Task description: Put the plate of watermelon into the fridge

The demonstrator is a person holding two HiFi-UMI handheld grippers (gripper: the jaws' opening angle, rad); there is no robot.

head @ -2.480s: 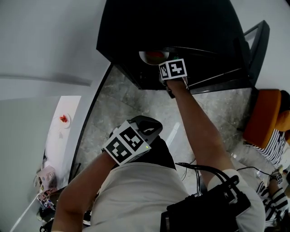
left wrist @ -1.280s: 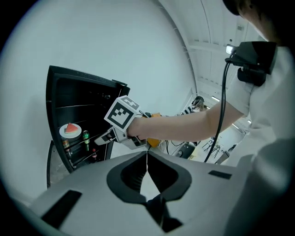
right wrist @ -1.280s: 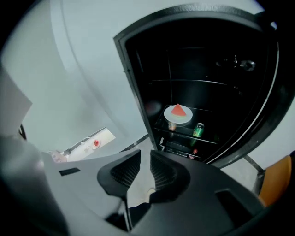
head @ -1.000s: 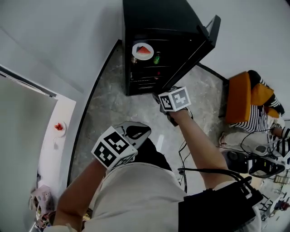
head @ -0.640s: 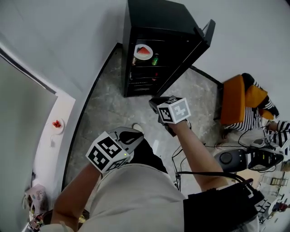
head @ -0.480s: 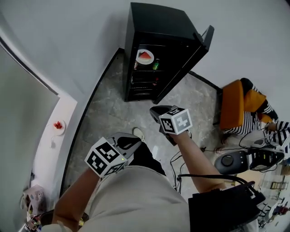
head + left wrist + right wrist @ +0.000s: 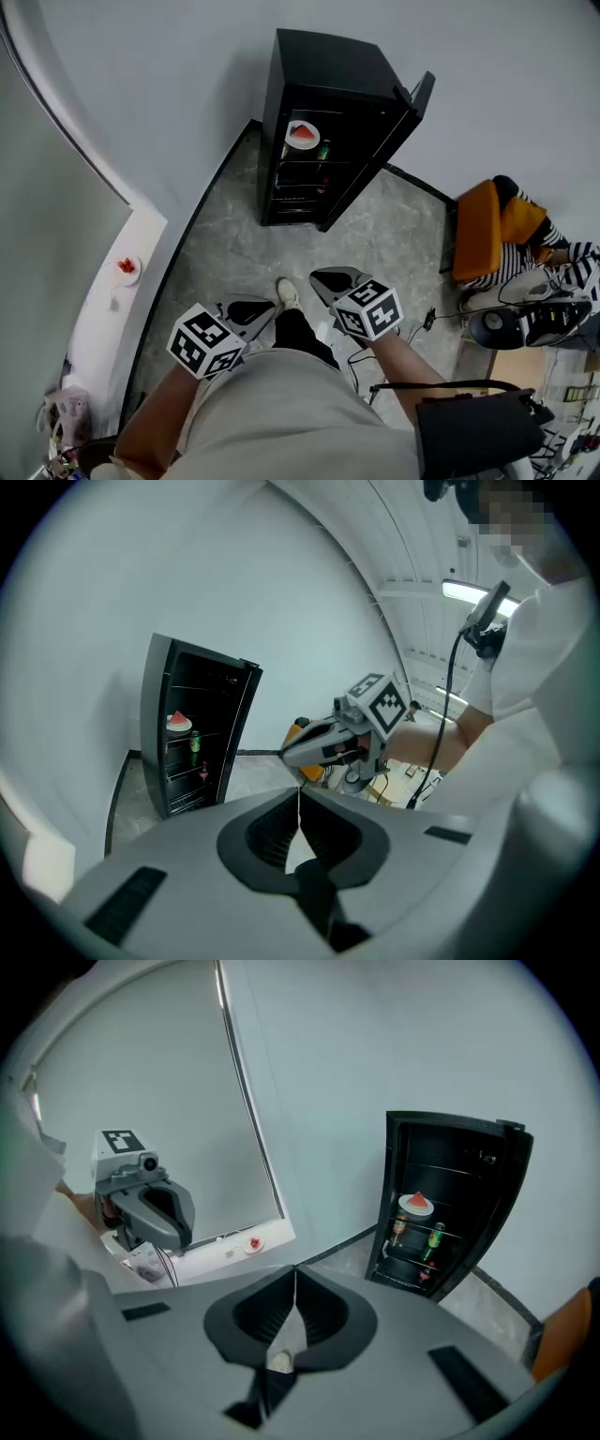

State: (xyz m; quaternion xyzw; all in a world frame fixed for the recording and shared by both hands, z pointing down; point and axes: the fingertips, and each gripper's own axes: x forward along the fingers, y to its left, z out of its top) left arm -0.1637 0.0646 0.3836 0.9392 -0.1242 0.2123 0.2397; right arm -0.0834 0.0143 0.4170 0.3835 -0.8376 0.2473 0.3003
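Observation:
The white plate with a watermelon slice (image 7: 302,135) sits on the top shelf of the black fridge (image 7: 323,66), whose door (image 7: 415,98) stands open. The plate (image 7: 415,1204) also shows in the right gripper view and, as the plate (image 7: 178,723), in the left gripper view. Both grippers are far back from the fridge, close to my body. My right gripper (image 7: 328,278) has its jaws closing to a touching line, nothing between them. My left gripper (image 7: 242,309) is shut and empty too.
Bottles (image 7: 322,152) stand on the shelf below the plate. An orange chair (image 7: 476,230) with a seated person in a striped top is at the right, with equipment and cables (image 7: 525,323) on the floor. A white ledge at the left carries a small plate (image 7: 127,268).
My right gripper has come out of the fridge without the plate and dropped back to my body. I have stepped away, so the fridge looks smaller.

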